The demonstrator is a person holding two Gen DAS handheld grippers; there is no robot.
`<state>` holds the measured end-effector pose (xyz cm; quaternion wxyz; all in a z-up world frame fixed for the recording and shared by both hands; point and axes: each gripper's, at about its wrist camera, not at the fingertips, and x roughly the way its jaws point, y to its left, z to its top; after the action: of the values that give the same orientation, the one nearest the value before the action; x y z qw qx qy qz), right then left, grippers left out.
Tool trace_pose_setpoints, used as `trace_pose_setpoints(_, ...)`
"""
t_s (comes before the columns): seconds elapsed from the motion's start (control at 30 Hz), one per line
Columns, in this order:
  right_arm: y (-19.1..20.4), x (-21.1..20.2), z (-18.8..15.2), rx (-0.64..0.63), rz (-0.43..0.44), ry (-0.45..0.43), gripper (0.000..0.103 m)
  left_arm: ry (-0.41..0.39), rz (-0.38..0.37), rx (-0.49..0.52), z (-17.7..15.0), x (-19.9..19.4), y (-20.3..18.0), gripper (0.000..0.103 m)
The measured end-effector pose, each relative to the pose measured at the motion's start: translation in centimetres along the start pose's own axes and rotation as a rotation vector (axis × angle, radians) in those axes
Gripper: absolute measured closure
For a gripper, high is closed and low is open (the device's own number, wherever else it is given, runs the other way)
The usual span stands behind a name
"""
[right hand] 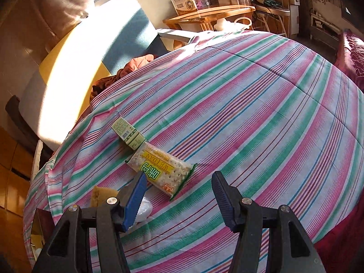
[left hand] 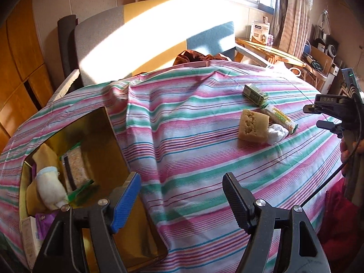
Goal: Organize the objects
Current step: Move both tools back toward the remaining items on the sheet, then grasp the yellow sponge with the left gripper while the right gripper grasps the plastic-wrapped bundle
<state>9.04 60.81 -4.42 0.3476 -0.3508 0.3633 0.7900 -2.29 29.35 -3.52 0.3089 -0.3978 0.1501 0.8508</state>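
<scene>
On the striped cloth (left hand: 193, 136) lie a small green box (left hand: 254, 93), a cracker packet (left hand: 281, 117), a tan sponge block (left hand: 253, 126) and a white wad (left hand: 276, 133). A gold box (left hand: 107, 150) at the left holds a white sock (left hand: 49, 186), packets and cartons. My left gripper (left hand: 182, 202) is open and empty above the cloth, beside the gold box. My right gripper (right hand: 178, 201) is open and empty just short of the cracker packet (right hand: 161, 168), with the green box (right hand: 128, 134) beyond; it also shows in the left wrist view (left hand: 323, 116) right of the items.
A cushioned bench (left hand: 136, 43) stands behind the table with brown fabric (left hand: 195, 55) on it. A wooden side table (right hand: 209, 14) with a carton is at the back. Red fabric (right hand: 350, 54) lies at the right. Wooden cabinets (left hand: 20, 52) are at the left.
</scene>
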Motion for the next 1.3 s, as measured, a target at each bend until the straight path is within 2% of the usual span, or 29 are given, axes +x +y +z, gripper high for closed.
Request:
trace_pose_setpoints(0.37,-1.6,0.4,0.3,0.085,0.041,0.038,0.043,0.036,-0.119,0.048,4.2,4.6,-5.7,0.028)
trace_pose_setpoints(0.57,-1.3,0.5,0.2,0.082,0.068,0.054,0.043,0.048,-0.118,0.086,5.5,7.0,-7.7,0.028)
trace_pose_setpoints(0.73,-1.1,0.6,0.1,0.084,0.084,0.067,0.043,0.075,-0.150,0.123,7.3,9.5,-9.7,0.027)
trace_pose_setpoints(1.03,-1.0,1.3,0.1,0.083,0.088,0.091,0.043,0.146,-0.183,0.150,10.2,14.3,-12.7,0.013)
trace_pose_setpoints(1.1,-1.1,1.5,0.1,0.080,0.084,0.097,0.043,0.179,-0.201,0.119,10.2,15.5,-12.4,0.019)
trace_pose_setpoints(1.13,-1.1,1.6,0.1,0.078,0.079,0.098,0.043,0.197,-0.222,0.097,10.0,16.0,-12.0,0.031)
trace_pose_setpoints(1.2,-1.0,1.9,0.1,0.069,0.077,0.107,0.043,0.234,-0.295,0.045,9.3,16.3,-11.0,0.043)
trace_pose_setpoints(1.3,-0.2,1.9,0.0,0.035,0.096,0.112,0.043,0.201,-0.295,0.017,8.4,15.0,-9.4,0.045)
